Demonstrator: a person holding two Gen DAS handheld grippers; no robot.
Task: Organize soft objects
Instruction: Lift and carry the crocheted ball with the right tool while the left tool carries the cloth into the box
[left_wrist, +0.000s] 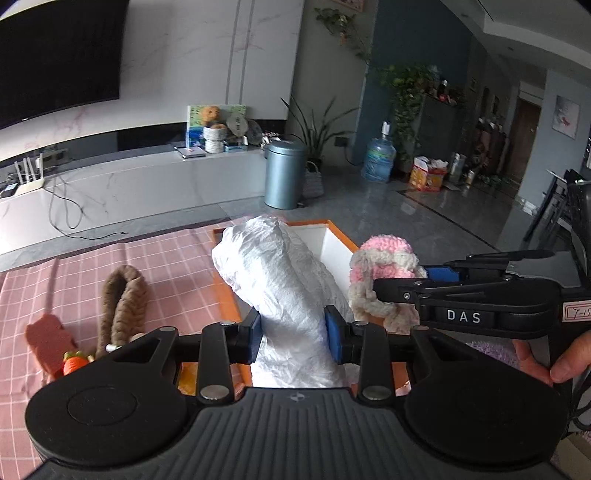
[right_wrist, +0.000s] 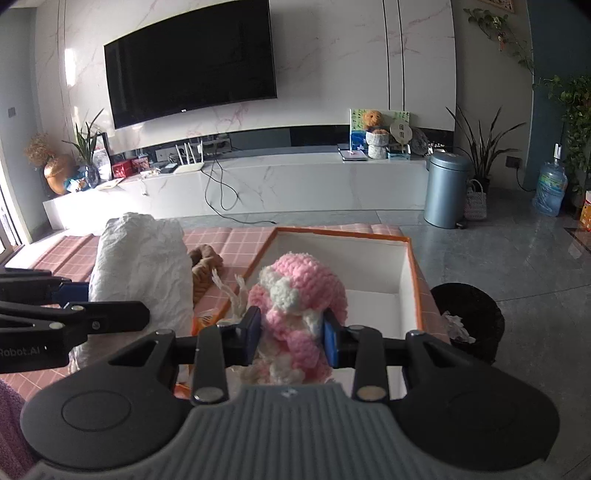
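Soft crinkled white bundle (left_wrist: 284, 280) is clamped in the left gripper (left_wrist: 293, 338) above the orange-rimmed white box (left_wrist: 334, 242). Beside it, the right gripper (right_wrist: 291, 338) grasps a pink-and-cream knitted yarn toy (right_wrist: 299, 291) over the box. A brown furry loop (left_wrist: 123, 299) lies on the pink checked surface (left_wrist: 74, 273).

"DAS" on right tongs (left_wrist: 417, 291); "Robot.AI" on left tongs (right_wrist: 147, 314).

Marble wall (right_wrist: 332, 74), black TV (right_wrist: 190, 62), grey tiled floor (right_wrist: 517, 266).
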